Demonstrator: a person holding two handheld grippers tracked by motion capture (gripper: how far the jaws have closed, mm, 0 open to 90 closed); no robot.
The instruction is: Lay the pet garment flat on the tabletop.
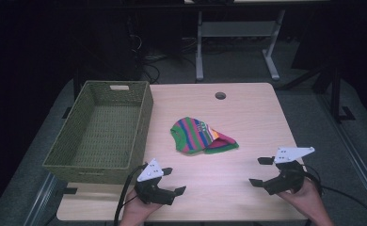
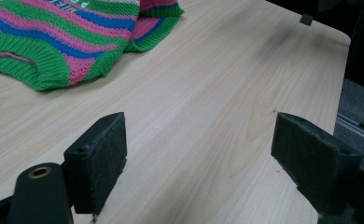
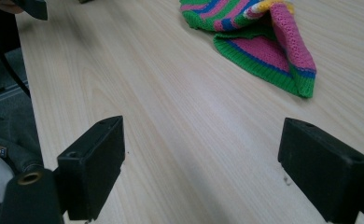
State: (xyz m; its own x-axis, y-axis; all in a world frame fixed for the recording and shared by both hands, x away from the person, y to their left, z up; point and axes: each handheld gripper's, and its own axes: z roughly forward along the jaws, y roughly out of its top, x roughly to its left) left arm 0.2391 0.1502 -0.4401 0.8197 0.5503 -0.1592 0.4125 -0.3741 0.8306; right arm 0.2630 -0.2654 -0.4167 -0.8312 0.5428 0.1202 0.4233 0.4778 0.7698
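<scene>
A folded knitted garment (image 1: 202, 136) striped in green, pink and blue lies near the middle of the wooden table (image 1: 247, 108). My left gripper (image 1: 173, 181) rests low at the front left, open, nothing between its pads; the striped garment (image 2: 73, 37) lies ahead and to its left. At the front right my right gripper (image 1: 261, 171) is open and empty too, with the garment (image 3: 259, 42) ahead of it, toward the upper right in the right gripper view.
A green woven basket (image 1: 101, 132) with nothing in it stands on the table's left side. A round cable hole (image 1: 220, 95) sits near the far edge. Beyond the table stand a grey frame (image 1: 238, 37) and dark floor.
</scene>
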